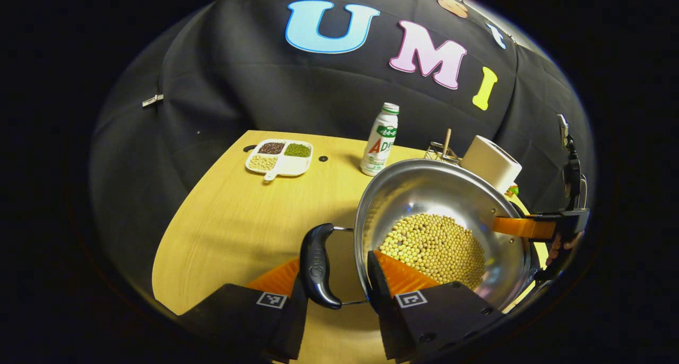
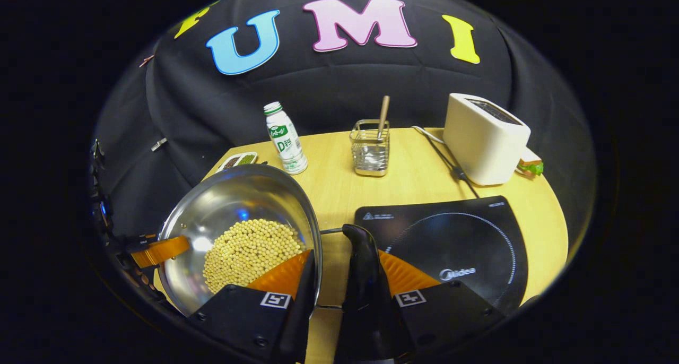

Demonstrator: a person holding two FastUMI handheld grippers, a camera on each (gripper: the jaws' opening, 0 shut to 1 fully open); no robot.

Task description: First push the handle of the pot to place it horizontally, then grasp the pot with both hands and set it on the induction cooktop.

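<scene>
The steel pot (image 1: pixel 424 205) holds a heap of pale soybeans (image 1: pixel 435 250) in its bowl. At ten o'clock in the left gripper view a white divided dish (image 1: pixel 279 158) carries dark, green and pale beans in separate compartments. A wire holder (image 2: pixel 370 154) at twelve o'clock in the right gripper view has one wooden stick (image 2: pixel 383 117) standing in it.

The pot sits tilted, its mouth leaning toward the wall, with a black side handle (image 1: pixel 317 266) at one end and another handle (image 2: pixel 363 268) at the opposite end, so its handle axis runs across between the two grippers. The left gripper (image 1: pixel 337 295) straddles its handle and the rim, one finger inside the pot; whether both press firmly is hard to judge. The right gripper (image 2: pixel 345 289) is closed around its handle and rim likewise.

The pot is just beside the black induction cooktop (image 2: pixel 456 247), at its nine o'clock, not on it. A bottle (image 2: pixel 286 138) and white toaster (image 2: pixel 485 138) stand on the wooden table (image 2: pixel 414 178) before the black cloth wall.
</scene>
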